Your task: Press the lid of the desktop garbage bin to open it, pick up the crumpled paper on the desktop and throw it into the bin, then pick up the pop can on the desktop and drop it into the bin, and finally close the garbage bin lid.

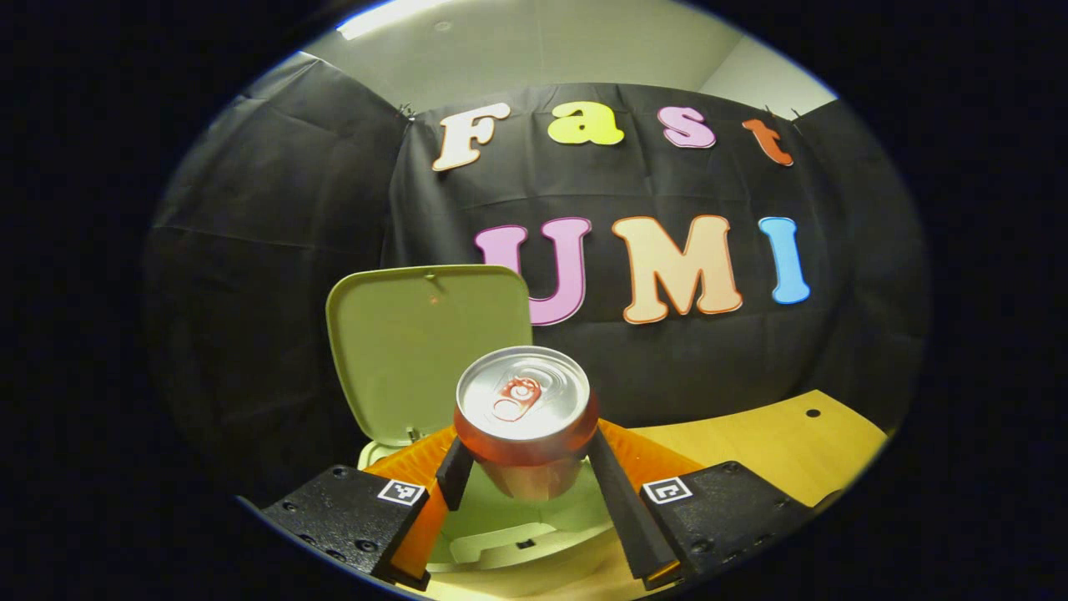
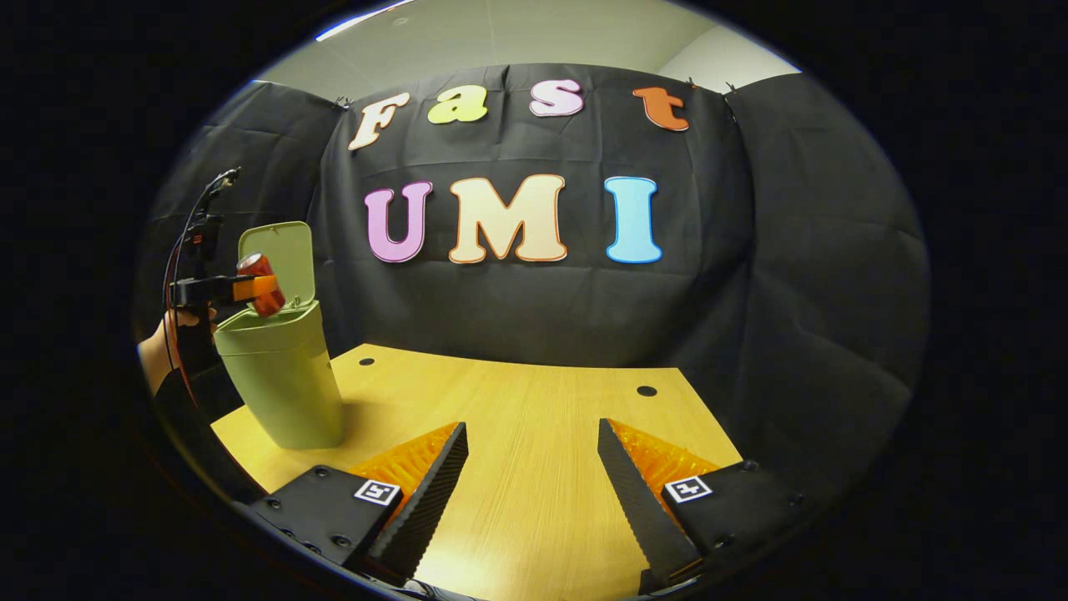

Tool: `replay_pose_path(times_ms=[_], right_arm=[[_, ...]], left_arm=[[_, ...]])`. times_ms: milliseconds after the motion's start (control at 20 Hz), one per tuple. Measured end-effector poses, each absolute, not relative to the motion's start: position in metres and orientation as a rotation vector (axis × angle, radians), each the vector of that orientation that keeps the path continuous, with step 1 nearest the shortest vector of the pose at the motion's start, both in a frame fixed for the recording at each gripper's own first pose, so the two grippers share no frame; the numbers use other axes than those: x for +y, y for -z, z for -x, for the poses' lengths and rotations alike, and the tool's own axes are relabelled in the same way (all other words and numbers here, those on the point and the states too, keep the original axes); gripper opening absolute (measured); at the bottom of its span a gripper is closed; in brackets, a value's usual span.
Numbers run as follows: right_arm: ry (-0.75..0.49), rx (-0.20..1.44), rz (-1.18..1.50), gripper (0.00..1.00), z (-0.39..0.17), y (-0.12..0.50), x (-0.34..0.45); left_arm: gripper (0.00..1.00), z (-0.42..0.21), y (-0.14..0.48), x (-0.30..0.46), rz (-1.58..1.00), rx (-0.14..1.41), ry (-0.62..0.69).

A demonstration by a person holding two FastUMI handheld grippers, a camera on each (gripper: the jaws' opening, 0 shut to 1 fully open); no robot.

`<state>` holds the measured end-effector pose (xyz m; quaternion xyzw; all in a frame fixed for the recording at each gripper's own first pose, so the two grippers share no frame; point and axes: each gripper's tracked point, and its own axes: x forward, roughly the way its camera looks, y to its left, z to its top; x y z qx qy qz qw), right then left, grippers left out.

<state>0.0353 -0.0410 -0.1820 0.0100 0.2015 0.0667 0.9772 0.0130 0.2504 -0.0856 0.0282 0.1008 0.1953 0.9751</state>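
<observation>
My left gripper (image 1: 526, 459) is shut on a red pop can (image 1: 524, 417), held upright with its silver top towards me. Below the can lies the open mouth of the pale green bin (image 1: 509, 542), and its lid (image 1: 417, 351) stands raised behind. In the right gripper view the same bin (image 2: 279, 376) stands at the table's far left, lid (image 2: 284, 255) up, with the left gripper (image 2: 250, 290) holding the can (image 2: 263, 285) over its opening. My right gripper (image 2: 534, 467) hangs open above the wooden table, nothing between its fingers. No crumpled paper is in sight.
The wooden table (image 2: 517, 417) has small round holes (image 2: 647, 391) near its back edge. Black cloth walls close in behind and on both sides. A hand and sleeve (image 2: 163, 359) with a cable hold the left gripper beside the bin.
</observation>
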Motion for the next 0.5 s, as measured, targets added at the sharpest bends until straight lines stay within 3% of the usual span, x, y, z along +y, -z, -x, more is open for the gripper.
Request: replay_pose_path(times_ms=[150, 500], right_arm=[[-0.137, 0.401, -0.009, 0.99, -0.033, 0.180, -0.040], [-0.111, 0.405, -0.028, 0.99, -0.027, 0.183, -0.045]], left_arm=[[0.97, -0.011, 0.053, 0.270, -0.063, 0.139, -0.449], [0.99, -0.032, -0.035, 0.322, -0.043, 0.030, -0.559]])
